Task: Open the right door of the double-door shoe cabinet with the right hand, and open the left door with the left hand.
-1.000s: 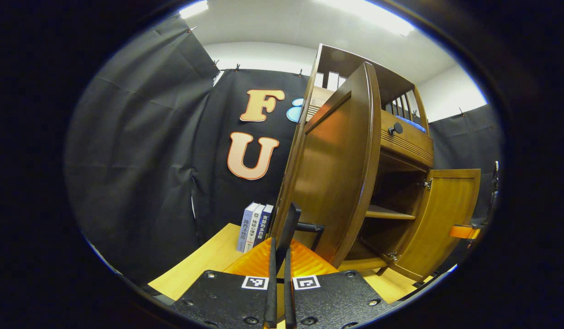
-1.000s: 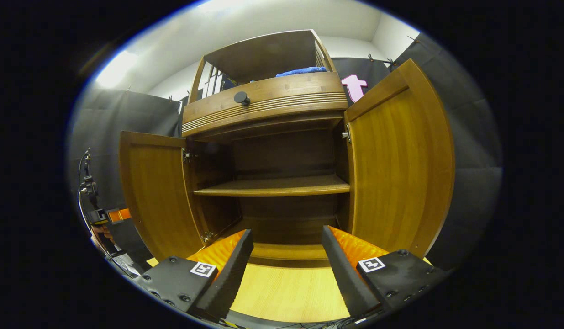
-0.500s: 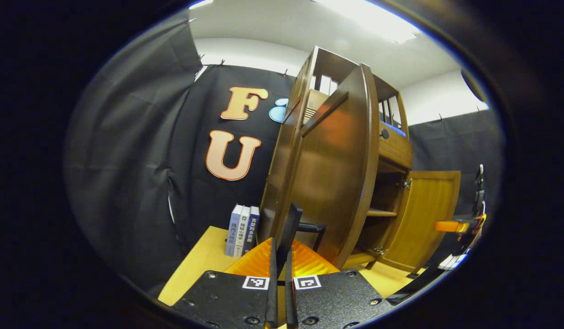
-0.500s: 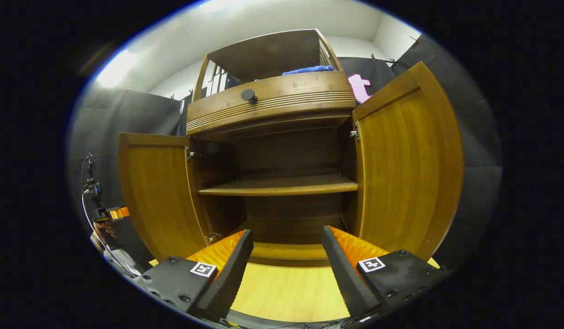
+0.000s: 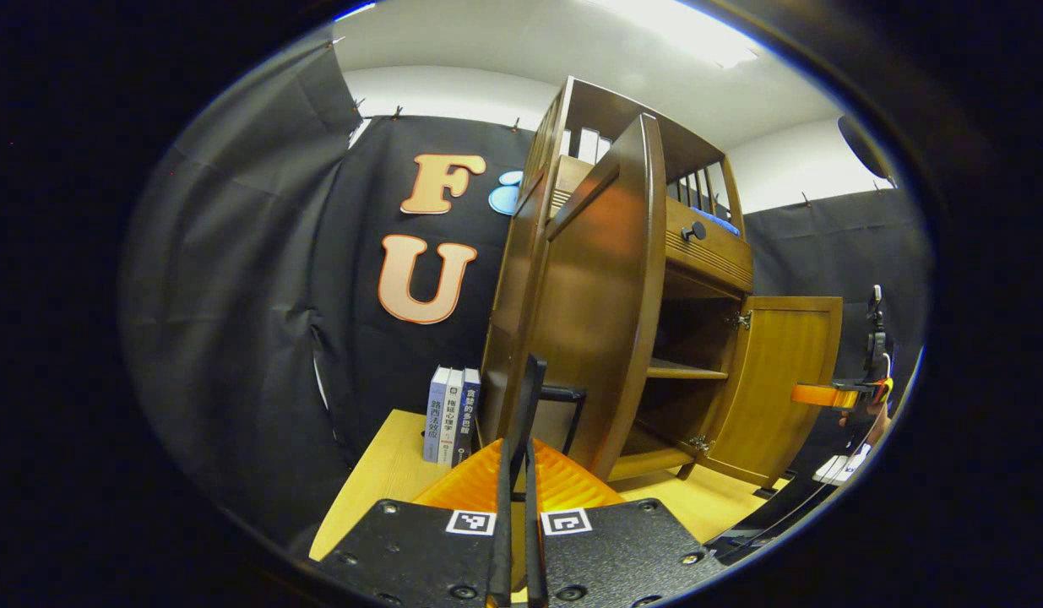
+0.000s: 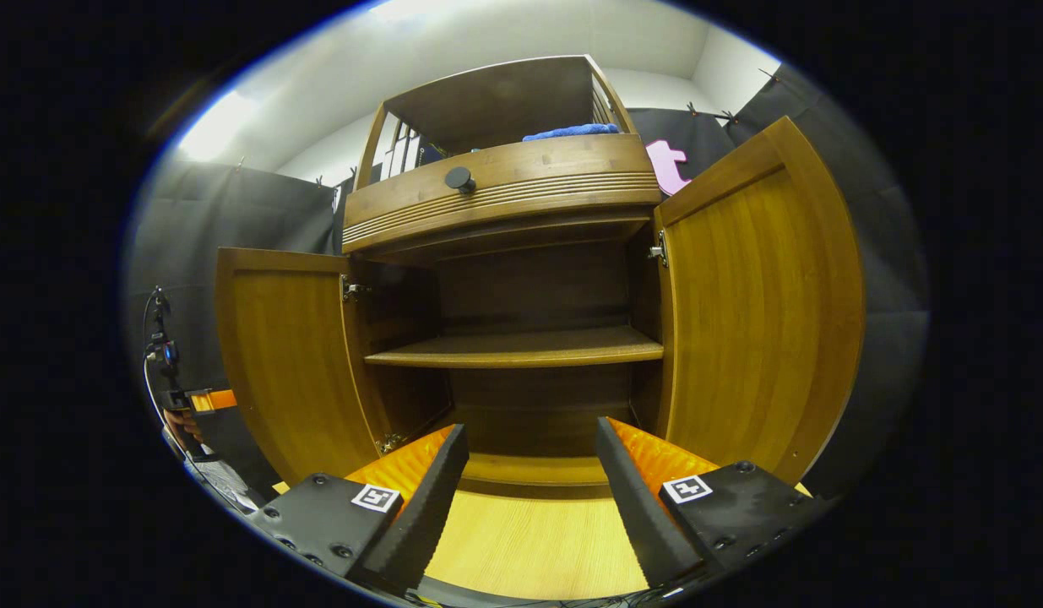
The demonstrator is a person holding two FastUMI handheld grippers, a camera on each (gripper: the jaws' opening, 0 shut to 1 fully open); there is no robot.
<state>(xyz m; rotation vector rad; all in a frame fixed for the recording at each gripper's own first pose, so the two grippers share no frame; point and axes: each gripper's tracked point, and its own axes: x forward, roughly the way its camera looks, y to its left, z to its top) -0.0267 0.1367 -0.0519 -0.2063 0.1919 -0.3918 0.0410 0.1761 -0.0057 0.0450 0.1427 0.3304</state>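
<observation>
In the left gripper view we see the left hand-held gripper [image 5: 514, 473] with its fingers pressed together on the dark handle [image 5: 551, 395] of the left door [image 5: 601, 304] of the shoe cabinet [image 5: 698, 253]; the handle's bar runs between the fingers, though the contact itself is hard to make out at this angle. That door stands swung well out from the cabinet front. Beside the cabinet's left flank three books [image 5: 450, 415] stand upright on the worktop [image 5: 377, 481]. On the cabinet's far side the right door [image 5: 779, 380] hangs open, and beyond it the right hand-held gripper [image 5: 833, 394] shows small. In the right gripper view we face the cabinet's open interior: its fingers [image 6: 424, 507] spread wide, holding nothing, low before the cabinet's floor. A shelf [image 6: 521, 348] crosses the middle, both doors stand open at either side, a drawer with a round knob [image 6: 459, 178] sits above, and a blue cloth [image 6: 572, 131] lies on top of the cabinet.
</observation>
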